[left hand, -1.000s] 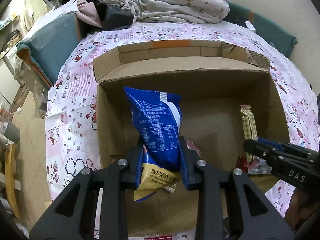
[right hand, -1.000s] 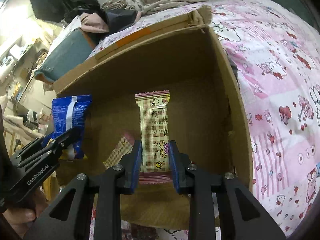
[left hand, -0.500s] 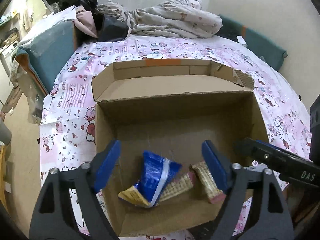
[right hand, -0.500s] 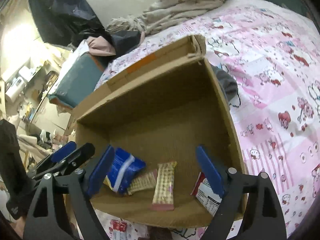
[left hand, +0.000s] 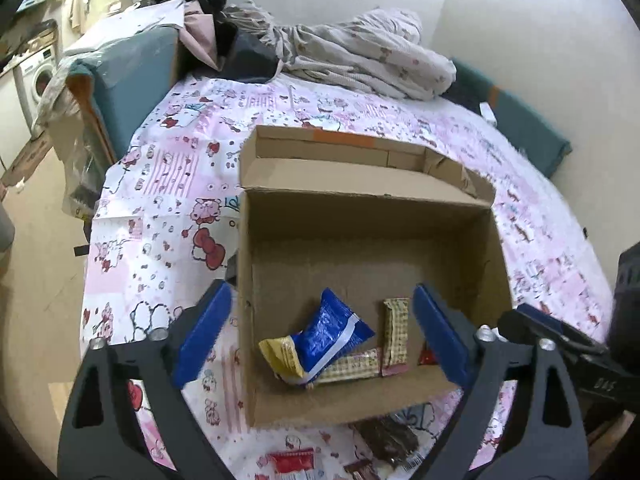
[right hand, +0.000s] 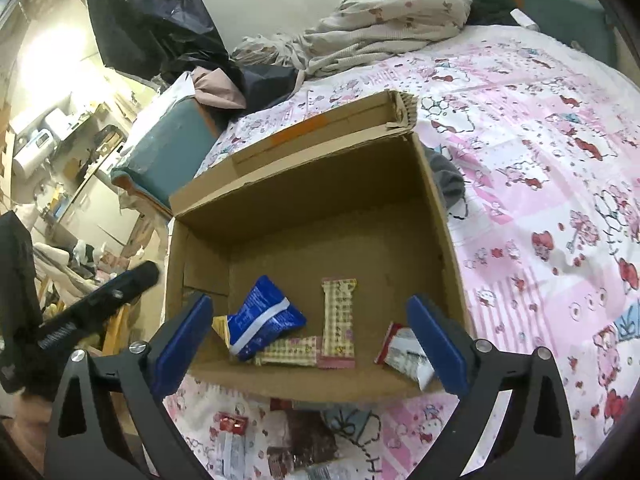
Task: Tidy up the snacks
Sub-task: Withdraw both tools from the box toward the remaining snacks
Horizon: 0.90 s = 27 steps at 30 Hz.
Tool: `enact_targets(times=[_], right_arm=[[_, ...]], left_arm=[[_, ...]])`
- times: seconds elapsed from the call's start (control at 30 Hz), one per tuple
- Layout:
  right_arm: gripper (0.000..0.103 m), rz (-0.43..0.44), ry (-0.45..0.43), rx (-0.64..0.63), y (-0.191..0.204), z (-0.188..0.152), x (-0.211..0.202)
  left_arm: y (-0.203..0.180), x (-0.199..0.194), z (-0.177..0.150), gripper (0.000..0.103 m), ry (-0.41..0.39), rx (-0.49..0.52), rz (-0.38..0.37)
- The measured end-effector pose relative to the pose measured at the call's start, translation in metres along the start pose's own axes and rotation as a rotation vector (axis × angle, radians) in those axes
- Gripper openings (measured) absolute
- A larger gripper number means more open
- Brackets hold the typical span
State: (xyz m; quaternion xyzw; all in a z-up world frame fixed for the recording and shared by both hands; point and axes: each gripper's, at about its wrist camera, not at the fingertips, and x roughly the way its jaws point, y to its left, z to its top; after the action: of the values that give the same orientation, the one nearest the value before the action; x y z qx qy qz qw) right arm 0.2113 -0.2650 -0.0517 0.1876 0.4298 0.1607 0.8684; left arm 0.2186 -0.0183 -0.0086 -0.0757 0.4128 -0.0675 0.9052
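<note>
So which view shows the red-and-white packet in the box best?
The right wrist view: the red-and-white packet lies mostly exposed in the cardboard box, near its right wall. In the left wrist view only a red corner peeks out behind a blue pad.

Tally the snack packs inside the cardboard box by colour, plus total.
Blue-and-yellow crinkled foil bag: 1
Pink-and-cream checked wrapped bars: 2
Red-and-white plastic packet: 1
Total in the open brown cardboard box: 4
</note>
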Motion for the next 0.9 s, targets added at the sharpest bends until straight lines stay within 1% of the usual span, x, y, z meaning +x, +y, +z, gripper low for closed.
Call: enact_targets(times=[0.03,0.1,0.13,0.17,0.2,0.27,0.33,0.43,0.5,0.53,0.6,0.67,0.83,0.9], right_arm=[[0.100,0.001,0.001,0.006,0.000,-0.002,-0.003],[0.100,-0.001,0.010,0.014,-0.001,-0.009,-0.013],[0.100,-0.033,0.020,0.008,-0.001,-0.014,-0.018],[0.100,-0.061,0.023,0.006,-0.001,-0.017,-0.022],[0.100,-0.084,0.026,0.010,-0.002,-0.021,-0.027],[0.100,-0.091,0.018,0.038,-0.007,-0.029,-0.038],[0.100,-0.115,0.024,0.057,-0.007,-0.040,-0.047],[0.100,-0.102,0.016,0.048,0.000,-0.056,-0.060],[0.100,-0.085,0.014,0.040,0.005,-0.063,-0.065],[0.100,-0.090,0.013,0.036,0.006,-0.064,-0.066],[0.100,-0.089,0.012,0.026,0.009,-0.067,-0.068],[0.100,-0.087,0.016,0.016,0.012,-0.070,-0.068],[0.100,-0.076,0.054,-0.011,0.020,-0.074,-0.060],[0.100,-0.074,0.084,-0.012,0.021,-0.078,-0.054]], left_arm=[[0.000,-0.006,0.000,0.097,-0.005,0.009,0.002],[-0.002,-0.014,-0.001,0.097,0.017,0.048,-0.002],[-0.004,-0.018,-0.003,0.097,0.035,0.072,-0.004],[-0.004,-0.023,-0.005,0.097,0.033,0.076,-0.007],[-0.003,-0.030,-0.008,0.097,0.023,0.065,-0.008],[0.001,-0.040,-0.015,0.097,0.007,0.024,0.006],[0.003,-0.046,-0.024,0.097,0.012,0.005,0.032],[0.000,-0.053,-0.038,0.097,0.031,0.015,0.035],[0.000,-0.058,-0.046,0.097,0.033,0.022,0.031],[0.000,-0.061,-0.051,0.097,0.036,0.023,0.034],[0.001,-0.062,-0.062,0.097,0.069,0.024,0.046],[0.003,-0.063,-0.070,0.097,0.095,0.011,0.041],[0.007,-0.063,-0.089,0.097,0.142,-0.029,0.076],[0.008,-0.063,-0.097,0.097,0.153,-0.036,0.088]])
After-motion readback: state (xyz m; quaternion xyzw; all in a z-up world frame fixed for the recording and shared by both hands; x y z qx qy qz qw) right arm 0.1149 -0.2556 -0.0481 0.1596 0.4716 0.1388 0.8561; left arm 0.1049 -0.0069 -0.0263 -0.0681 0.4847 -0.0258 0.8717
